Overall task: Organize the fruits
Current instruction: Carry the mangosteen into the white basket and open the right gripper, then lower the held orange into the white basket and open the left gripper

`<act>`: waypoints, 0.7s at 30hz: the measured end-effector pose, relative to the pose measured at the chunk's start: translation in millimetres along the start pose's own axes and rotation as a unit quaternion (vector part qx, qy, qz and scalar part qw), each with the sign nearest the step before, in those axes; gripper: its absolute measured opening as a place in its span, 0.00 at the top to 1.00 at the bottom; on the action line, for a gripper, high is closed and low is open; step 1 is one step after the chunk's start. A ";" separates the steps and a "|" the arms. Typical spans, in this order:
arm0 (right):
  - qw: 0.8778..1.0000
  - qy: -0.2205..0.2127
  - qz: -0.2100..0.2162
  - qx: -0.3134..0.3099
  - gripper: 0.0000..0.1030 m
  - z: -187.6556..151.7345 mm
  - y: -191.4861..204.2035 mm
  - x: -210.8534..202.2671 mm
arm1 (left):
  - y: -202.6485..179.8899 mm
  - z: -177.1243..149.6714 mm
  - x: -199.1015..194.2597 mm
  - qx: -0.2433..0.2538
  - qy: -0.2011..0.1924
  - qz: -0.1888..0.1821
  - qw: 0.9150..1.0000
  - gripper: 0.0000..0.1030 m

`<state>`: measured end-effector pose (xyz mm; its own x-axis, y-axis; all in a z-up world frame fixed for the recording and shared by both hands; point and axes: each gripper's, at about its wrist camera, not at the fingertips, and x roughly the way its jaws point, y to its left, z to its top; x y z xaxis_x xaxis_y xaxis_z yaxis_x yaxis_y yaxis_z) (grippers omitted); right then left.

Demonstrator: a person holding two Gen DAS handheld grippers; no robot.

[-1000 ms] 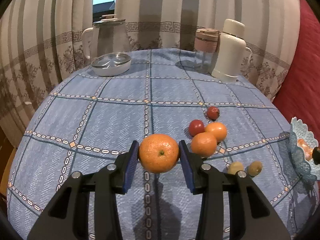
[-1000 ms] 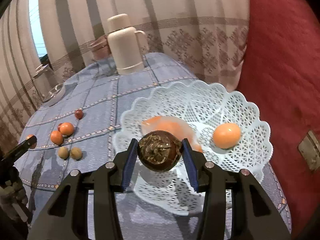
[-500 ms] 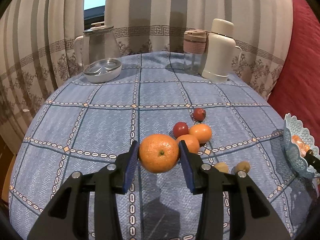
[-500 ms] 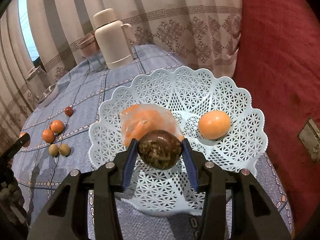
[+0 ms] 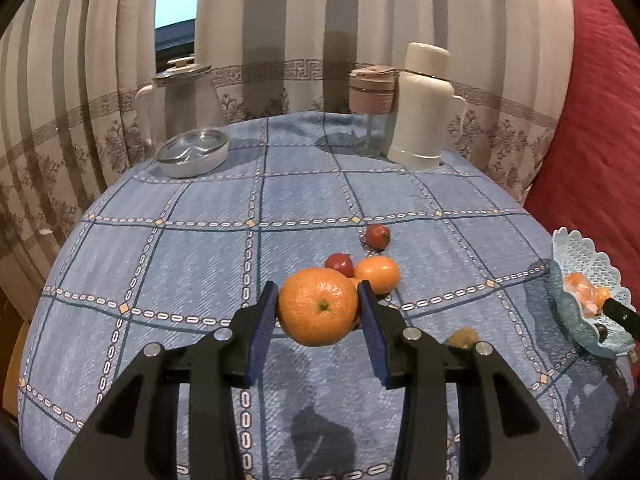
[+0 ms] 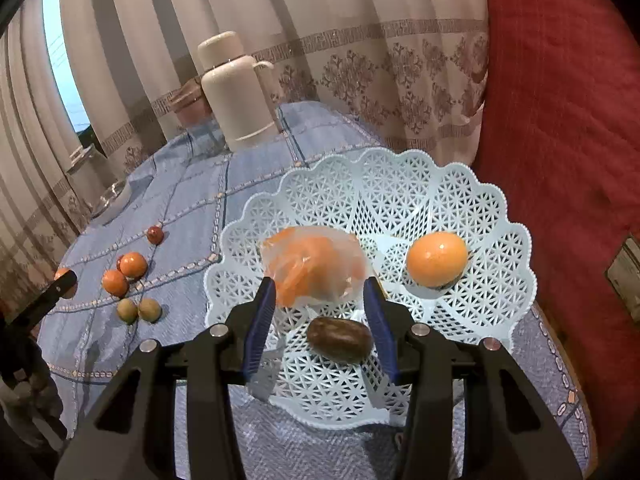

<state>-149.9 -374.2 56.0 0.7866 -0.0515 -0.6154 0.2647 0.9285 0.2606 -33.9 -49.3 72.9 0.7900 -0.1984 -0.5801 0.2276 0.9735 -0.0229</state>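
1. The left gripper [image 5: 318, 308] clamps a large round orange [image 5: 318, 306] between its blue pads, lifted above the blue checked tablecloth [image 5: 180, 264].
2. The right gripper [image 6: 320, 312] stands open above the white lattice plastic basket [image 6: 460, 200]; nothing is between its blue pads.
3. A dark brown oval fruit [image 6: 340, 339] lies in the basket's near part, below the right gripper and free of it.
4. In the basket too: orange pieces in a clear plastic bag [image 6: 316, 268] and a smooth orange fruit [image 6: 437, 254], apart.
5. On the cloth left of the basket lie 2 small oranges [image 6: 124, 274], 2 greenish-brown fruits [image 6: 139, 311] and a small red fruit [image 6: 155, 235].
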 end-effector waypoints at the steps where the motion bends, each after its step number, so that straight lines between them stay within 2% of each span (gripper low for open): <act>1: 1.000 -0.006 0.000 0.002 0.54 1.4 -0.3 -2.8 | -1.6 0.7 -0.4 0.002 -0.001 -0.001 1.000 0.60; 7: 0.999 -0.041 -0.003 0.012 0.54 13.7 -6.2 -18.0 | -22.7 7.1 -2.7 0.021 -0.009 -0.020 1.000 0.60; 11: 0.998 -0.063 -0.007 0.020 0.54 24.4 -12.7 -27.4 | -43.7 11.5 -2.8 0.034 -0.008 -0.046 0.998 0.60; 16: 0.995 -0.093 -0.010 0.031 0.54 36.5 -21.4 -40.7 | -80.5 15.5 -6.3 0.063 -0.014 -0.071 0.995 0.60; 21: 0.994 -0.100 -0.015 0.050 0.54 41.3 -34.3 -46.8 | -125.6 17.9 -10.0 0.096 -0.020 -0.106 0.989 0.60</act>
<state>-172.8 -418.9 106.6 0.8697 -0.1603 -0.4668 0.3363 0.8847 0.3229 -60.2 -171.6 96.1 0.7339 -0.4048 -0.5454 0.4919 0.8705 0.0159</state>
